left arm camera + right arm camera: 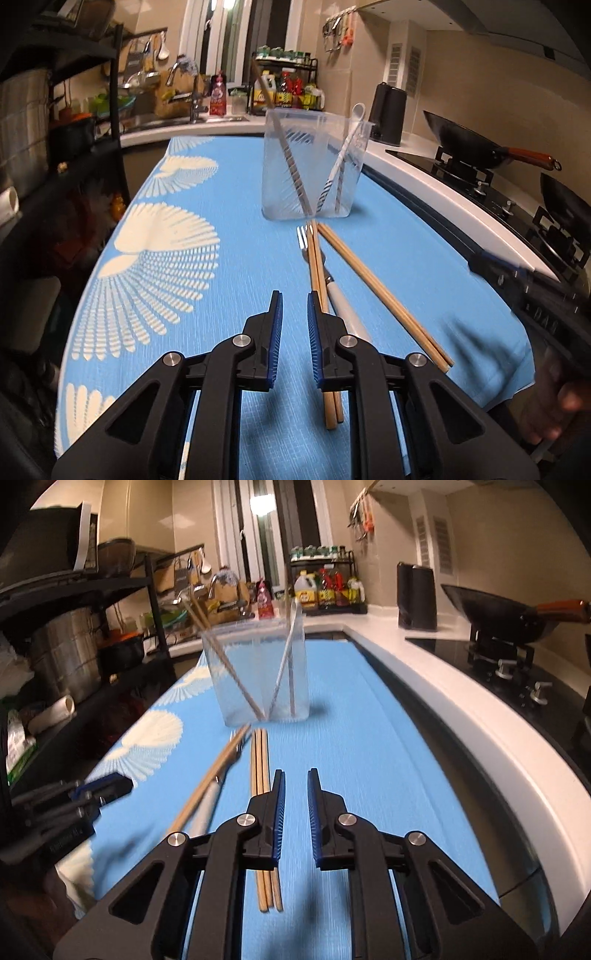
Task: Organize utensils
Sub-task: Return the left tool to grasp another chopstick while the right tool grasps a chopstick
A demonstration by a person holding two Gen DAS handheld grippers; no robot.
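My left gripper [294, 314] hangs low over the blue cloth [229, 295], jaws drawn to a narrow gap with nothing between them; one pair of wooden chopsticks [317, 273] runs just beside and under its right finger. My right gripper [296, 794] is equally narrow and empty, with the other pair of chopsticks [260, 760] passing under its left finger. Beyond the tips, a fork [303, 240] with a pale handle lies partly beneath the chopsticks, all pointing toward the clear plastic holder [314, 166] standing further up the cloth. The holder already has chopsticks and a white spoon [349, 147] leaning inside, so I judge the sorting partly done; two pairs of chopsticks and the fork remain on the cloth. The fork's handle is partly covered and blurred. How many sticks stand in the holder is hard to count through the frosted wall. A wok [472, 144] sits on the stove at right.
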